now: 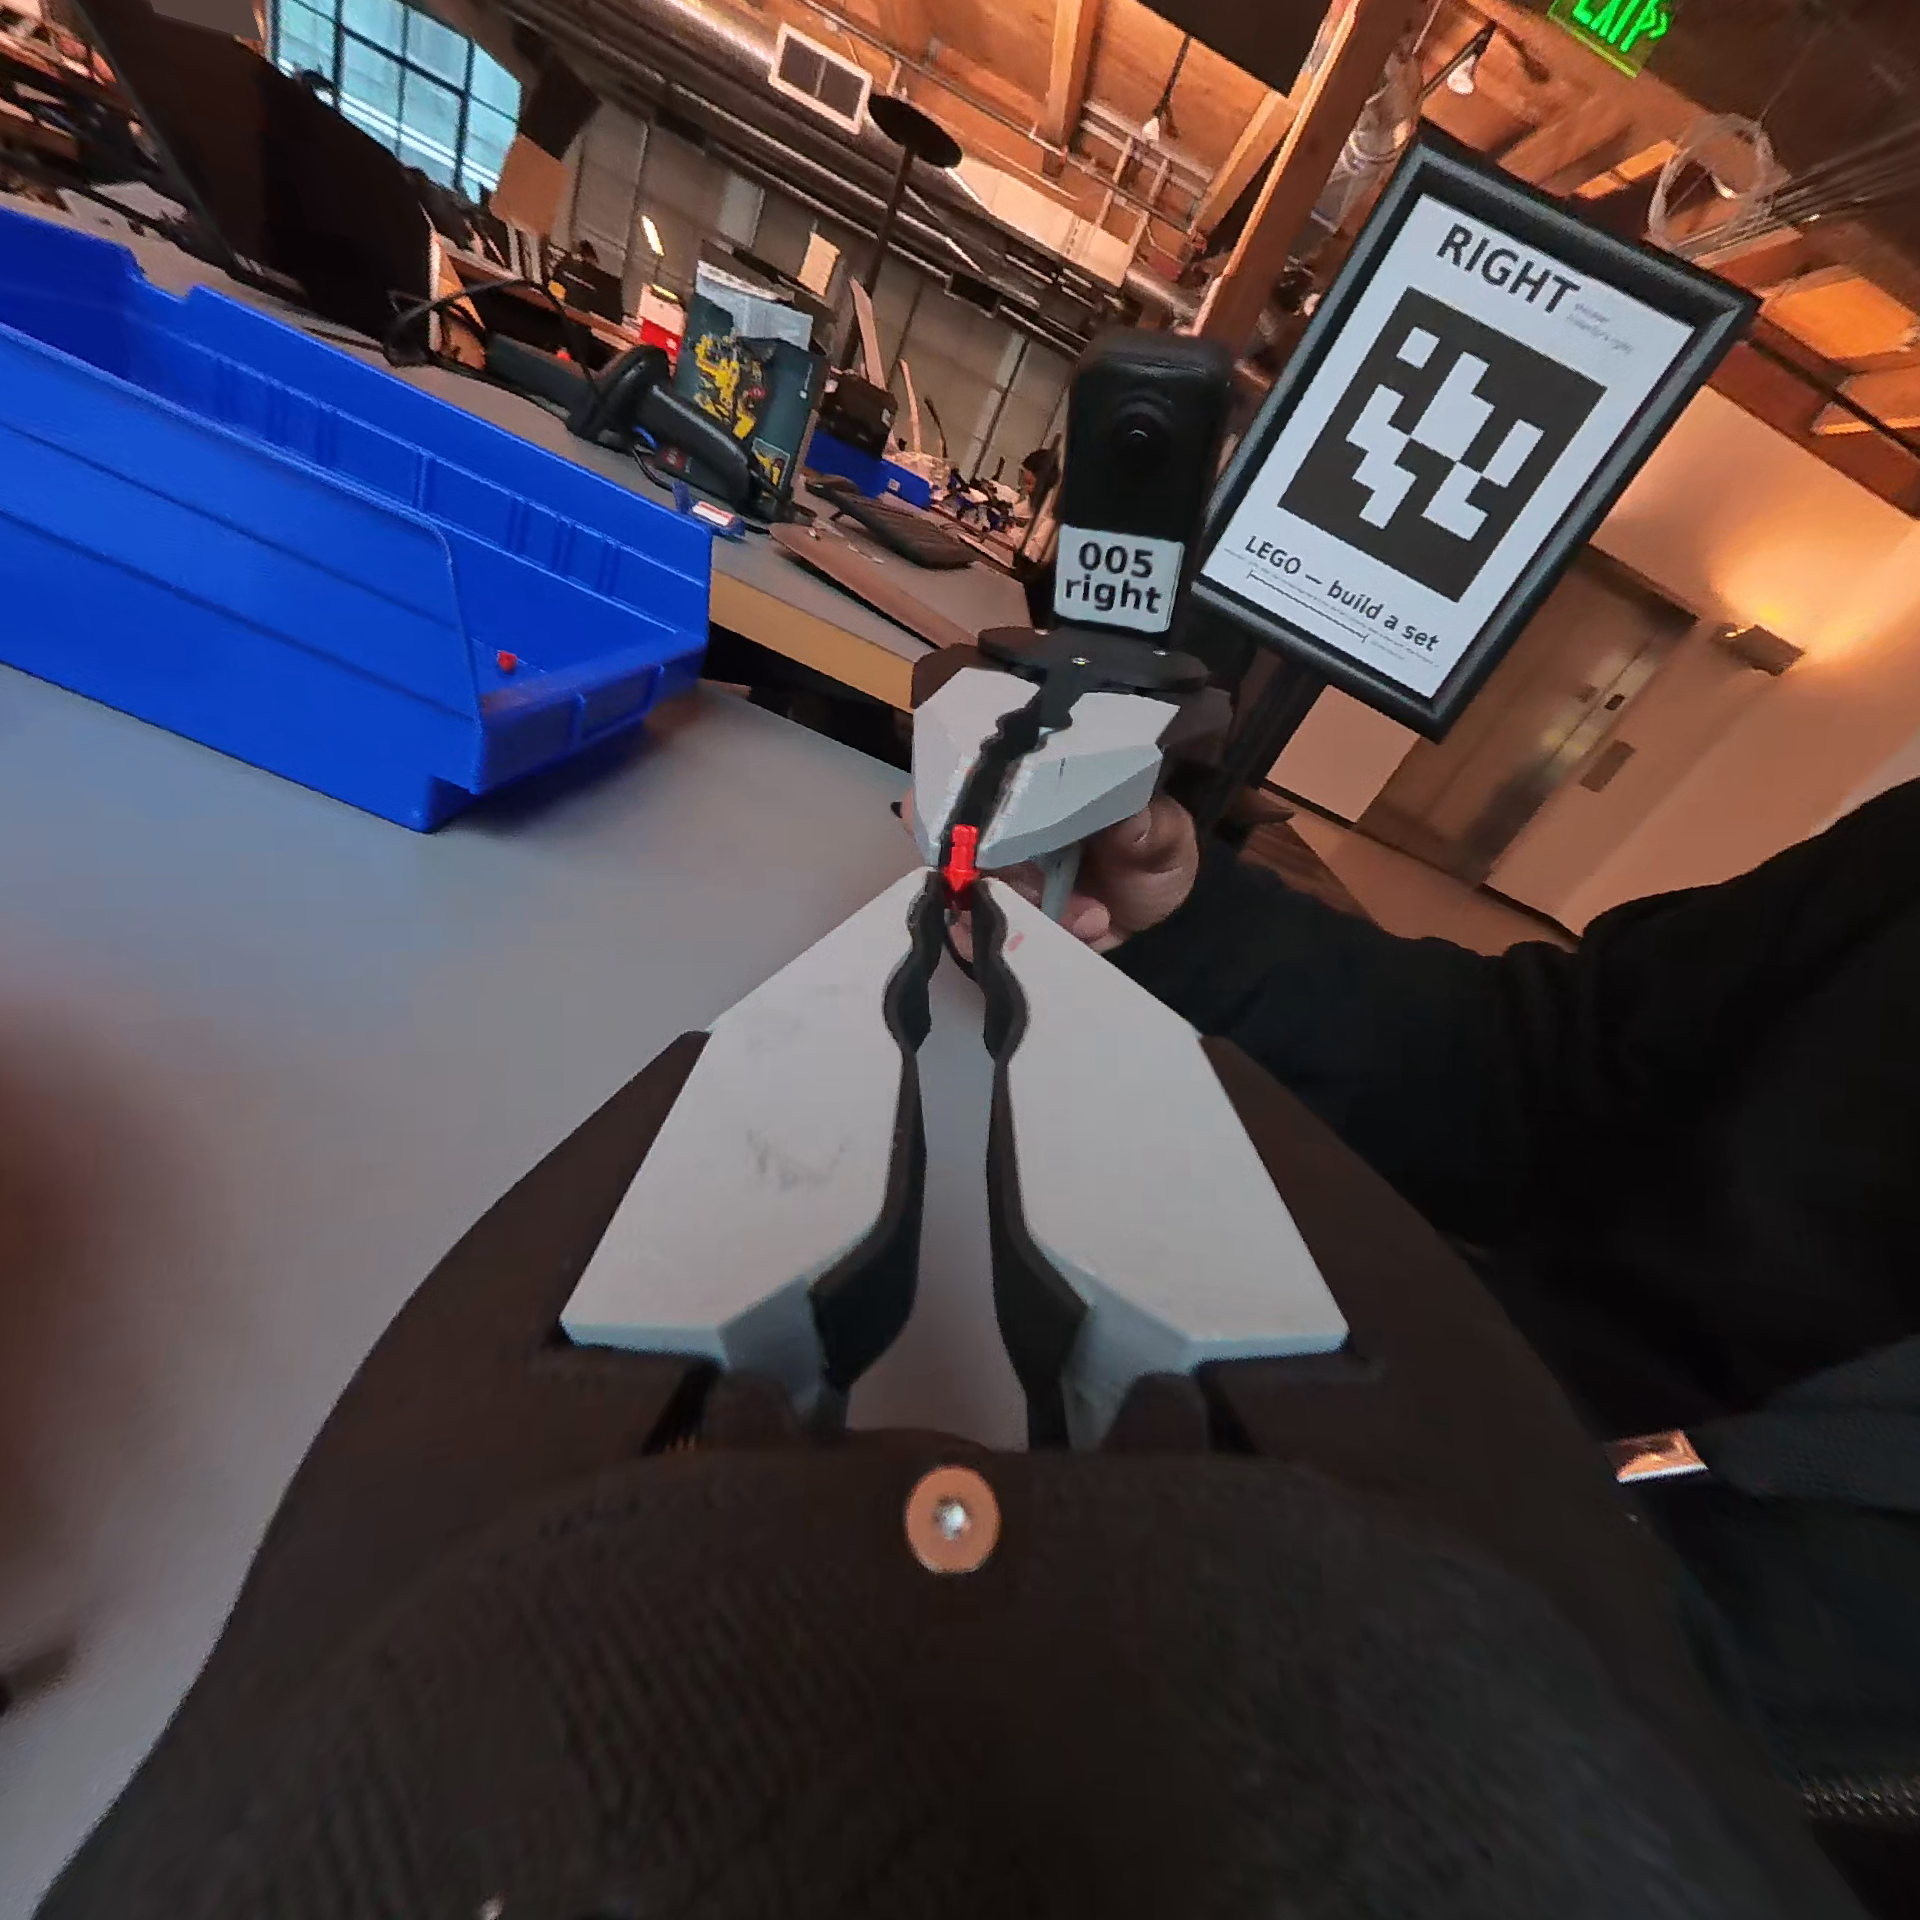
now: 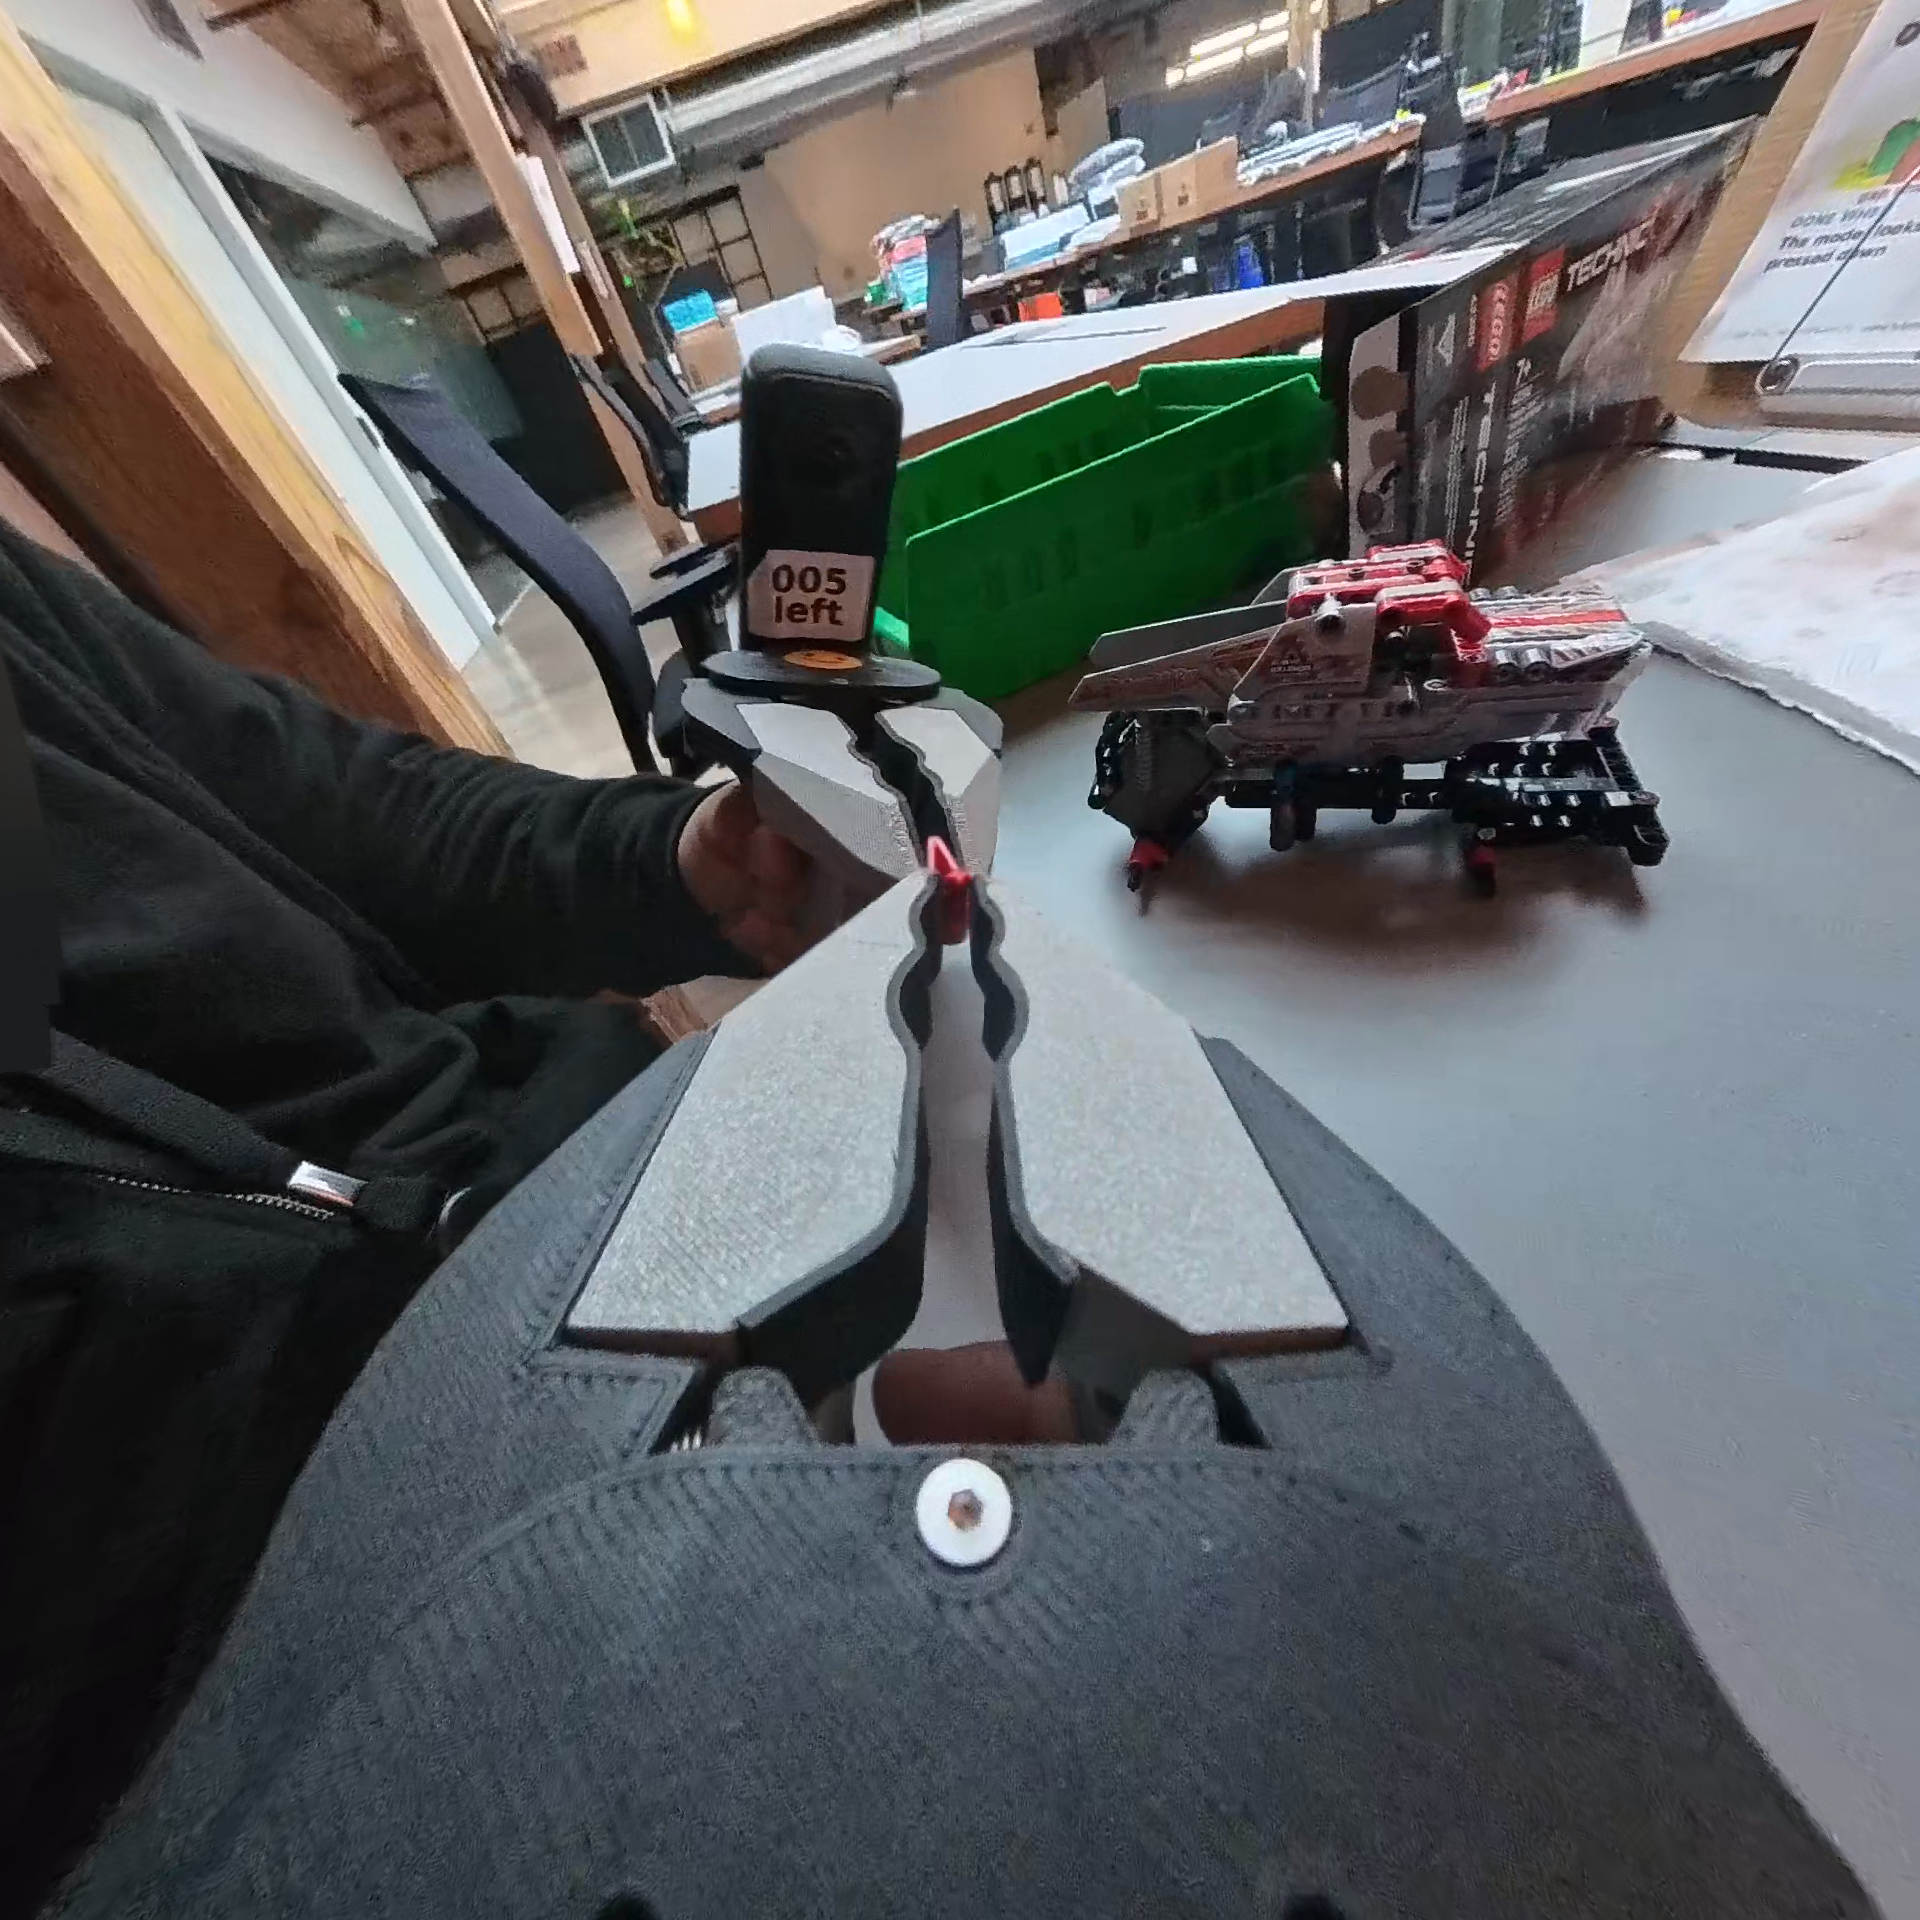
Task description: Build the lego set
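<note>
A small red Lego pin (image 1: 961, 860) is held in the air between my two grippers, which meet tip to tip above the grey table (image 1: 312, 987). My left gripper (image 1: 954, 902) is shut on its near end. My right gripper (image 1: 964, 831), held by a hand, faces it and is shut on the far end. In the right wrist view the pin (image 2: 945, 881) sits in my right gripper (image 2: 948, 906), with the left gripper (image 2: 928, 844) just beyond. The part-built red, grey and black Lego vehicle (image 2: 1371, 707) stands on the table to the right.
A blue bin (image 1: 312, 520) with a small red piece (image 1: 506, 660) lies at the left. A framed marker sign (image 1: 1455, 436) stands behind the right gripper. A green bin (image 2: 1091, 520), a dark Lego box (image 2: 1507, 364) and a white sheet (image 2: 1787, 623) lie behind the vehicle. A black-sleeved arm (image 2: 364, 831) is close. My left and right fingertips are right by each other.
</note>
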